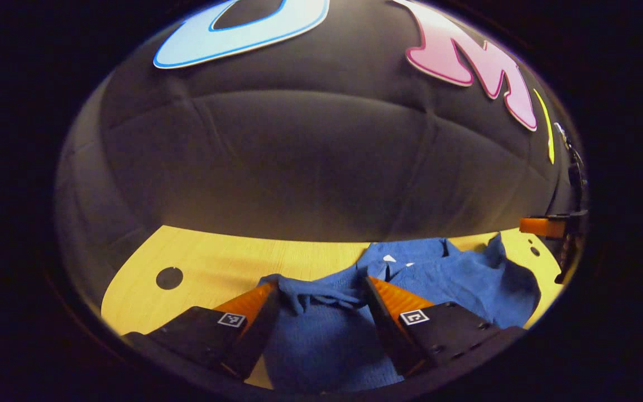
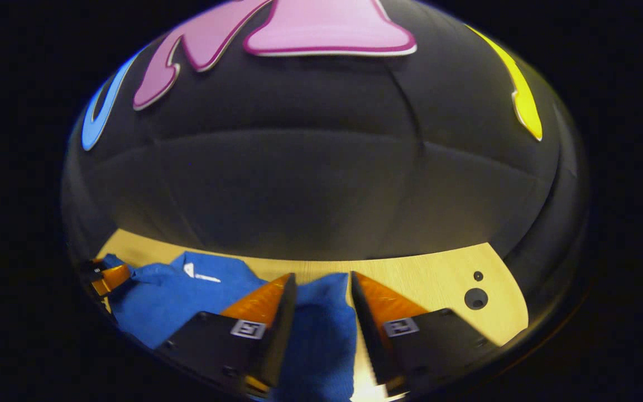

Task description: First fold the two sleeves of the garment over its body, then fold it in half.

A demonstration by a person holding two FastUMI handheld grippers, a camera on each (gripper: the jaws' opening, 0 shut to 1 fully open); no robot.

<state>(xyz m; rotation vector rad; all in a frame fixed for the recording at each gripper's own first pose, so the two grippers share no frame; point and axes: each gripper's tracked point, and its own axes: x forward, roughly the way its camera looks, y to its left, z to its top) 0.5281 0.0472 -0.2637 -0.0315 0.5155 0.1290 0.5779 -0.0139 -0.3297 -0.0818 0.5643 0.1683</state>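
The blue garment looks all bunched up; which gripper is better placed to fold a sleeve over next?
Probably the left gripper: its open fingers straddle a raised fold of the blue garment. The right gripper is open over a narrower strip of cloth beside bare table. It's close, though.

Non-task stuff: light wood tabletop (image 1: 210, 262) across lower part of left gripper view, w/ a dark round hole (image 1: 169, 277) at lower left and a small hole (image 1: 534, 251) at right edge. Black cloth wall (image 1: 321, 167) behind it, fills upper 2/3, creased. Right gripper view: same tabletop (image 2: 427, 273) lower right, two dark holes (image 2: 475, 298) near its right end, small one above big one.
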